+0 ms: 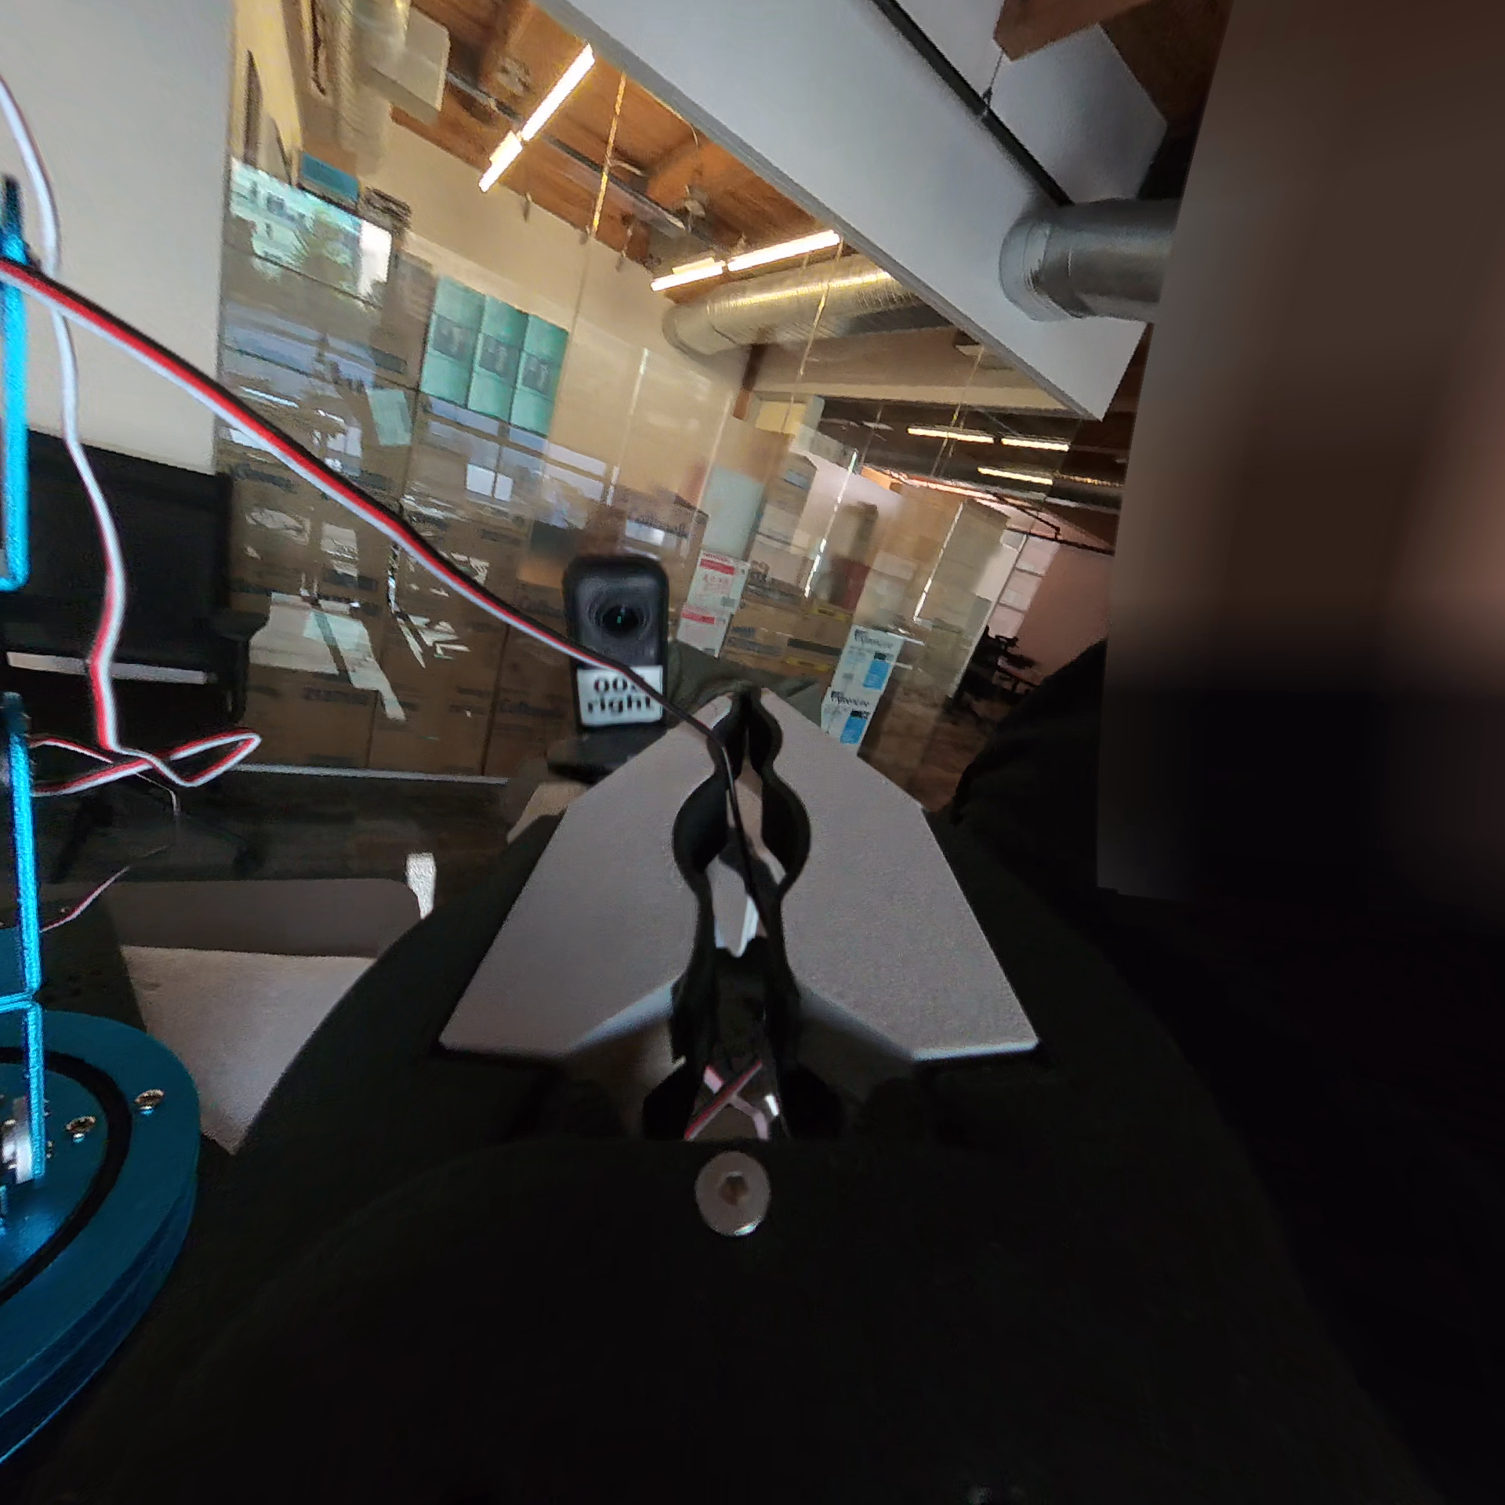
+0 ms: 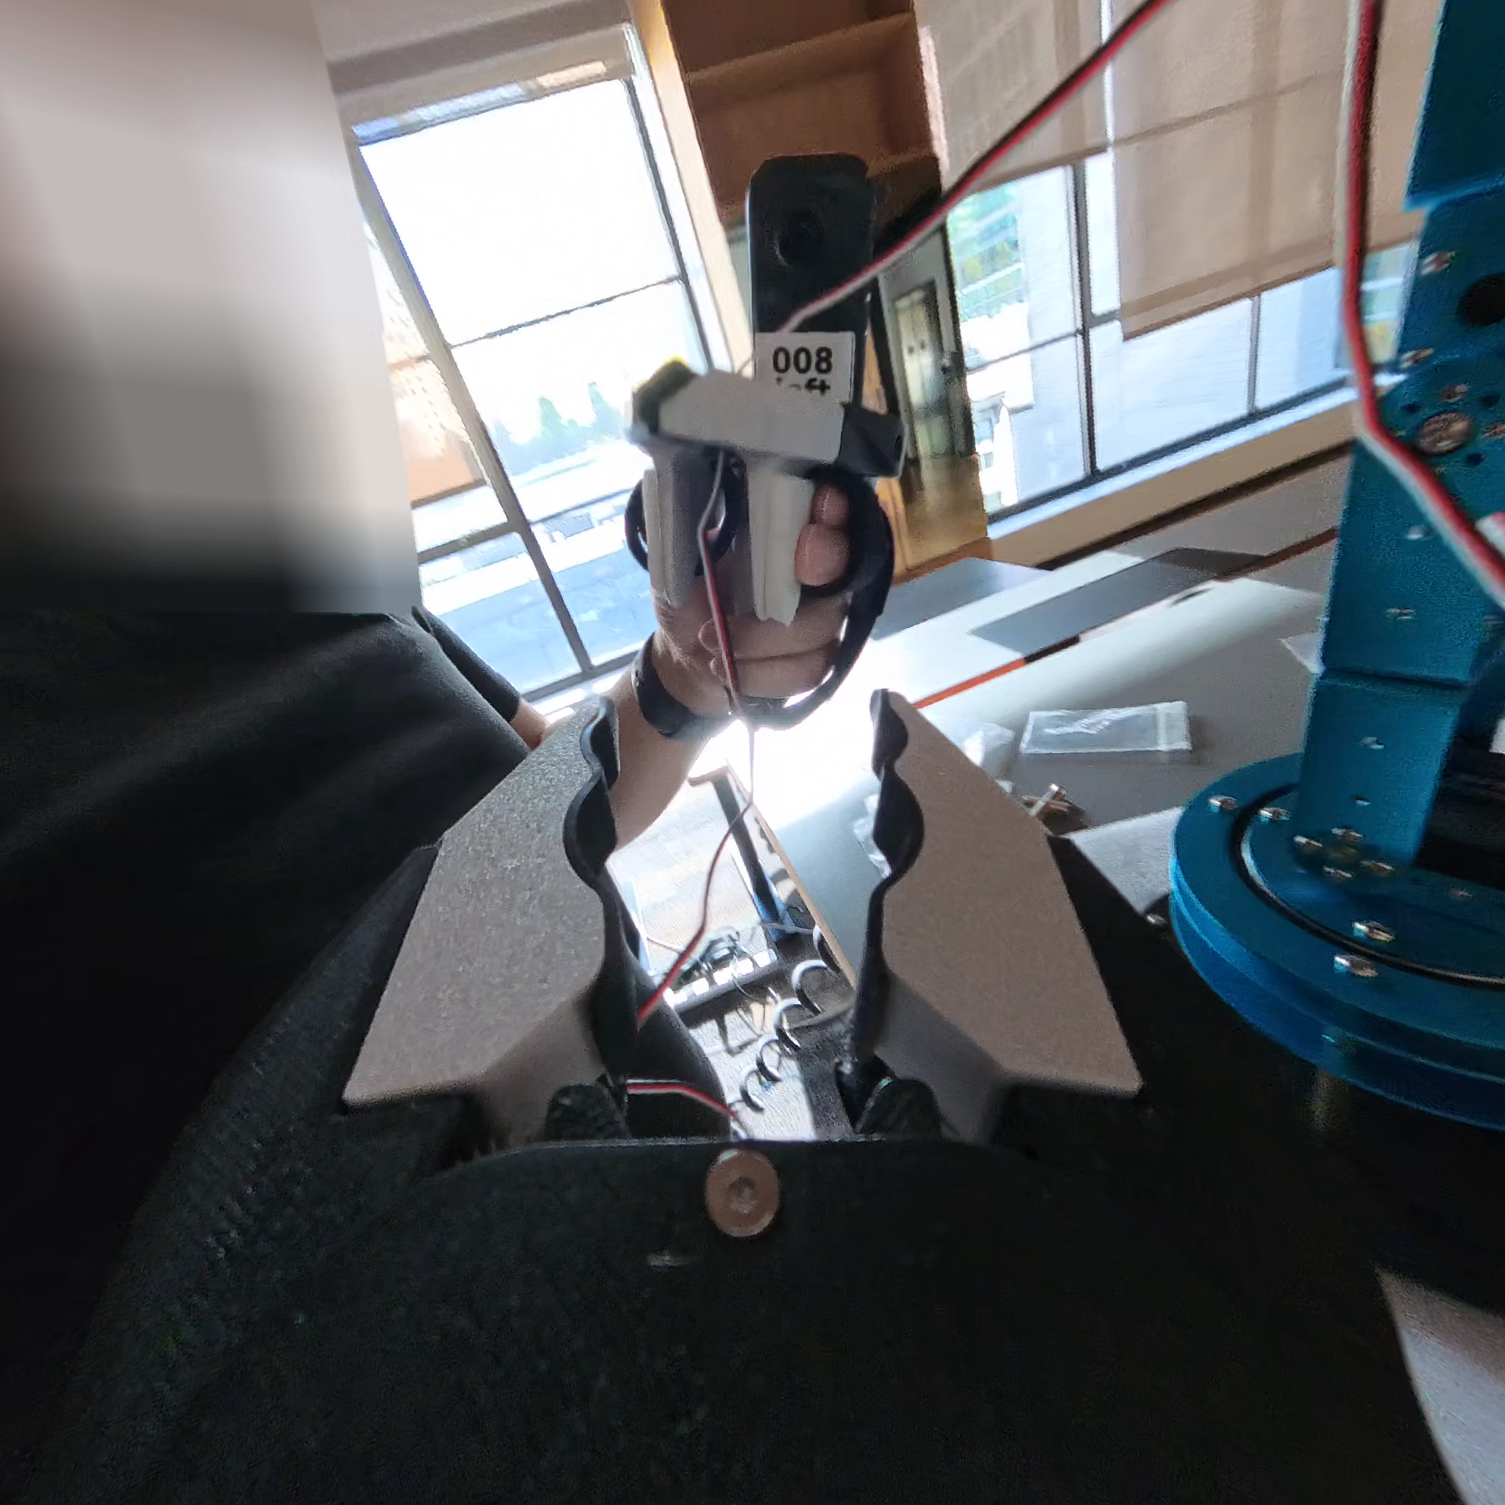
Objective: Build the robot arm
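Note:
My left gripper (image 1: 745, 708) is shut on a thin red, white and black wire (image 1: 489, 598). The wire runs up and left from the fingertips to a blue metal robot arm (image 1: 16, 423) on a round blue base (image 1: 106, 1156). In the right wrist view, a person's hand (image 2: 774, 643) holds the left gripper (image 2: 717, 562) up in the air, and the wire (image 2: 717, 586) hangs down from it. My right gripper (image 2: 745, 725) is open just below it, and the wire's loose end dangles between its jaws without being clamped. The blue arm (image 2: 1401, 570) stands close on the right.
The right gripper's camera (image 1: 619, 619) faces me just past the left fingertips. A grey table (image 2: 1140, 643) bears a small clear bag (image 2: 1103, 729) and some screws (image 2: 1050, 798). Stacked boxes (image 1: 456, 651) stand behind a glass wall. Windows (image 2: 529, 326) are behind. A person in dark clothing (image 2: 204, 774) is close. The grippers' ends are close to 7 centimeters from one another.

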Demonstrator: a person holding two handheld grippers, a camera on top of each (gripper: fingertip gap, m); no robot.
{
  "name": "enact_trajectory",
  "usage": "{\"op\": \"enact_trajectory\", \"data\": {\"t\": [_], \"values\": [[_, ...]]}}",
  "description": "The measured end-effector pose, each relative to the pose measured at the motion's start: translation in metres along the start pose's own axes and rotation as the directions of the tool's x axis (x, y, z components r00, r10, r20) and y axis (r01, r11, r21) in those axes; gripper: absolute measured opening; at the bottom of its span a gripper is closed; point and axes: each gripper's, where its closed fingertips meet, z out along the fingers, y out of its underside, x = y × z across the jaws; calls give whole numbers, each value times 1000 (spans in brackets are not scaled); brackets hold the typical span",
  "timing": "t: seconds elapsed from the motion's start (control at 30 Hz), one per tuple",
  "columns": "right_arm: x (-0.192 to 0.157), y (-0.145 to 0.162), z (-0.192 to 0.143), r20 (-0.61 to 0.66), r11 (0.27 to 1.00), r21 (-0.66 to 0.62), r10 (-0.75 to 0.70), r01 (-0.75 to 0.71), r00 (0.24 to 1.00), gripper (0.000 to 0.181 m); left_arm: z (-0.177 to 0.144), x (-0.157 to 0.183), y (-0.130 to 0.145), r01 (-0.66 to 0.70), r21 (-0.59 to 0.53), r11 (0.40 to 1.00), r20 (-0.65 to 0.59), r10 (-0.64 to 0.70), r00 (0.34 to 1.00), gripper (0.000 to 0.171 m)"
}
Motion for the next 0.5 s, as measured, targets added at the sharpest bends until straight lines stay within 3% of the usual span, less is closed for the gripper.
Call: {"op": "enact_trajectory", "data": {"t": [0.1, 0.2, 0.33, 0.43, 0.5], "values": [[12, 2, 17, -18, 995, 90, 34, -32, 999, 66, 1, -1, -8, 17, 16, 1000, 35, -18, 999, 0], [26, -6, 32, -118, 982, 169, -63, 83, 991, 71, 6, -11, -12, 13, -3, 1000, 128, -12, 992, 0], [17, -7, 54, -93, 976, 84, -191, 199, 977, 73, 16, -23, -17, 18, -28, 999, 252, -10, 968, 0], [23, -3, 56, -97, 975, -9, -222, 222, 970, 24, 27, -24, -20, 15, -41, 999, 288, -3, 958, 0], [34, -2, 48, -122, 974, -46, -224, 220, 967, 15, 30, -24, -27, 8, -14, 1000, 316, -3, 949, 0]]}}
